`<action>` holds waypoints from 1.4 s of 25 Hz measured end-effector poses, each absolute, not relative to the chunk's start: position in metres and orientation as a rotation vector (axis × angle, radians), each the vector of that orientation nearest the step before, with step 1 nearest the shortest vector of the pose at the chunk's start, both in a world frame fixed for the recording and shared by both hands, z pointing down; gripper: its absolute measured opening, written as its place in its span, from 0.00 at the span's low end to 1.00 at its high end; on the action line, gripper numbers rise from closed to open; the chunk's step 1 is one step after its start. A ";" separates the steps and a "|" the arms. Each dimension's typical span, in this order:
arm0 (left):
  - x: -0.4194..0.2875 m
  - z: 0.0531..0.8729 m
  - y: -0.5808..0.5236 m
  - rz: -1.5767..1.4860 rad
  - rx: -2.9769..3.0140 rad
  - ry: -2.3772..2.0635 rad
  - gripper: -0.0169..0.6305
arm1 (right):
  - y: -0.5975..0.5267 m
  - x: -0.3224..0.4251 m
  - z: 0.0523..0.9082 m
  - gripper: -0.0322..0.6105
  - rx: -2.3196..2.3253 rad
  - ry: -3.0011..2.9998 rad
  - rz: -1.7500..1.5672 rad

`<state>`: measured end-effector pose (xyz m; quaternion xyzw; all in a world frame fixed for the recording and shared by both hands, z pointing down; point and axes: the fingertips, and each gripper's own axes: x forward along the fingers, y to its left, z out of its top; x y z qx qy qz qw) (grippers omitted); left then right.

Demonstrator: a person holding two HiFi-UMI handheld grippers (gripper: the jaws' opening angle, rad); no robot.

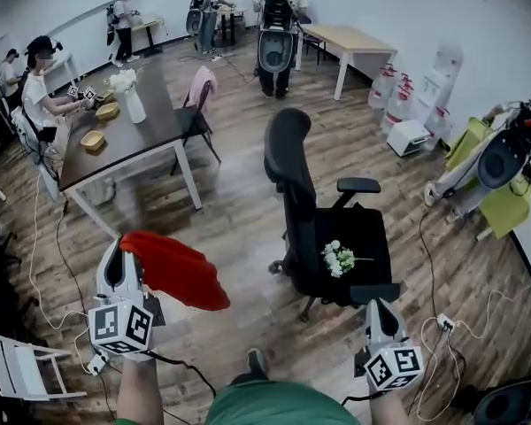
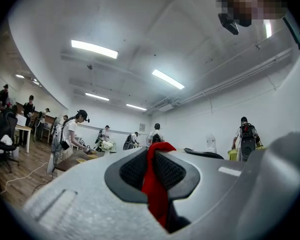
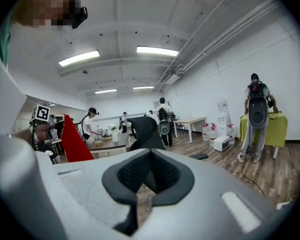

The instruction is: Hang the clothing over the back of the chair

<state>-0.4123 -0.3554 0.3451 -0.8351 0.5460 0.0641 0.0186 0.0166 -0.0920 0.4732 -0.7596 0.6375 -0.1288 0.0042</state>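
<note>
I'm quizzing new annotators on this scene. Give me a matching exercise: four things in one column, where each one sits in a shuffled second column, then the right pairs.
1. red cloth garment
2. small white flower bunch
3. white vase
4. pink garment

A. on the dark wooden table
B. draped over the back of a black side chair
C. clamped in the left hand-held gripper
D. on the seat of the black office chair

Pairs: 1-C, 2-D, 3-A, 4-B

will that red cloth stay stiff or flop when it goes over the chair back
Probably floppy: the red fabric garment sags in folds from the left gripper's jaws. Likely light, since one pinched edge carries it.
</note>
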 end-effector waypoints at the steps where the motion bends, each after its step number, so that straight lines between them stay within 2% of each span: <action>1: -0.408 0.349 -0.366 0.196 -2.608 1.684 0.09 | -0.097 0.018 0.473 0.04 -2.395 1.988 -0.405; 11: -0.361 0.351 -0.453 0.207 -2.669 1.612 0.09 | -0.140 0.039 0.462 0.04 -2.470 1.944 -0.360; 18: -0.292 0.336 -0.493 0.123 -2.630 1.574 0.09 | -0.164 0.098 0.479 0.04 -2.391 1.982 -0.382; 28: -0.208 0.280 -0.523 0.040 -2.472 1.739 0.09 | -0.211 0.232 0.468 0.04 -2.209 2.083 -0.361; 35: -0.133 0.229 -0.542 -0.050 -2.394 1.711 0.09 | -0.234 0.270 0.476 0.04 -2.082 2.181 -0.417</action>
